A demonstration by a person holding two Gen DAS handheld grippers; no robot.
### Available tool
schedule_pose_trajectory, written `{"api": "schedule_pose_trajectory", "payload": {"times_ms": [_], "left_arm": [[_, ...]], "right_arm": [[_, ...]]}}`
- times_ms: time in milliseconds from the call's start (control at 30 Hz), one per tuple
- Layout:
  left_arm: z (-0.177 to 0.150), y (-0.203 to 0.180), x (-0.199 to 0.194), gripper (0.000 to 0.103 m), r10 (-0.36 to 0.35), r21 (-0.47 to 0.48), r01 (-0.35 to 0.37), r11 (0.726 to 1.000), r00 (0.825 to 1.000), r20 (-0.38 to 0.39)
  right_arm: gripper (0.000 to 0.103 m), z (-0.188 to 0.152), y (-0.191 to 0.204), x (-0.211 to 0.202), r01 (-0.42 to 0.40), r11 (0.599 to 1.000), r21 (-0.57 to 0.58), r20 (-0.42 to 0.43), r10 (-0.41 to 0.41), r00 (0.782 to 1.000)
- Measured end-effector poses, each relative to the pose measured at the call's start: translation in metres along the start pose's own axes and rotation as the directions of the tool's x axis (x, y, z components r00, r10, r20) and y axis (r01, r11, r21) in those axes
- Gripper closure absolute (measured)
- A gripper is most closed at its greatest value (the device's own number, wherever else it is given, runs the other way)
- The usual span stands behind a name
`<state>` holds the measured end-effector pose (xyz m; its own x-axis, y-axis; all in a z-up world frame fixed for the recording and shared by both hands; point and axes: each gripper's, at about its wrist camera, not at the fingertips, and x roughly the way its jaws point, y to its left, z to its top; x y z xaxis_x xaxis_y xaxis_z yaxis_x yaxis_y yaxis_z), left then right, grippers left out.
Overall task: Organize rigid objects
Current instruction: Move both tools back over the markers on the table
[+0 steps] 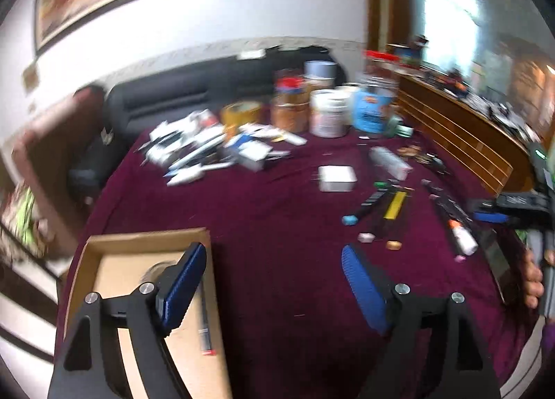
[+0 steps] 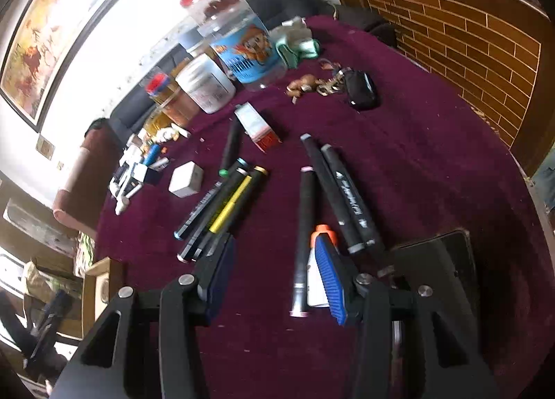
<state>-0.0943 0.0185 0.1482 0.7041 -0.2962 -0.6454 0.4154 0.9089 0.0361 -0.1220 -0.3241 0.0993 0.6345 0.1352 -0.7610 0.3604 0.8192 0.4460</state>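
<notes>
My left gripper (image 1: 274,281) is open and empty above the purple tablecloth (image 1: 277,225). Its left finger hangs over a cardboard box (image 1: 145,239) that holds a dark pen (image 1: 205,326). Black markers (image 1: 385,205) lie to the right on the cloth. My right gripper (image 2: 277,274) is open and empty, low over the cloth. A black marker with a pink end (image 2: 301,253) lies between its fingers. A white glue stick with an orange cap (image 2: 317,274) lies under the right finger. More markers (image 2: 341,198) and a yellow-striped pen (image 2: 230,205) lie just ahead.
Jars and tubs (image 1: 329,111) stand at the table's far side, also in the right wrist view (image 2: 222,62). A pile of white boxes and pens (image 1: 204,149) lies at the back left. A white box (image 2: 185,179), a black key fob (image 2: 360,88) and a phone (image 2: 458,253) lie on the cloth.
</notes>
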Motion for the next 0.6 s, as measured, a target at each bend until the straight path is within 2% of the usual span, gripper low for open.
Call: {"api": "schedule_pose_trajectory", "payload": {"times_ms": [100, 167, 233, 367, 600], "left_arm": [[-0.006, -0.035, 0.005, 0.019, 0.001, 0.084, -0.001, 0.996, 1.000, 0.003], [-0.010, -0.045, 0.015, 0.019, 0.013, 0.102, -0.011, 0.995, 1.000, -0.018], [-0.014, -0.044, 0.024, 0.019, 0.002, 0.078, 0.003, 0.997, 0.998, -0.059], [-0.021, -0.029, 0.033, 0.019, 0.004, -0.006, -0.005, 1.000, 0.994, -0.110], [-0.030, -0.017, 0.029, 0.019, 0.026, -0.025, -0.029, 0.999, 0.993, -0.114]], "right_arm": [[0.056, 0.001, 0.004, 0.015, -0.019, 0.999, -0.028, -0.036, 0.018, 0.999], [0.056, 0.001, 0.015, 0.023, -0.031, 0.997, -0.064, -0.053, 0.028, 0.998], [0.057, 0.001, 0.033, 0.035, -0.022, 0.995, -0.102, -0.077, 0.014, 0.997], [0.057, 0.006, 0.056, 0.066, 0.005, 0.995, -0.101, -0.109, -0.016, 0.994], [0.057, 0.019, 0.070, 0.095, 0.092, 0.993, -0.077, -0.107, -0.100, 0.989]]}}
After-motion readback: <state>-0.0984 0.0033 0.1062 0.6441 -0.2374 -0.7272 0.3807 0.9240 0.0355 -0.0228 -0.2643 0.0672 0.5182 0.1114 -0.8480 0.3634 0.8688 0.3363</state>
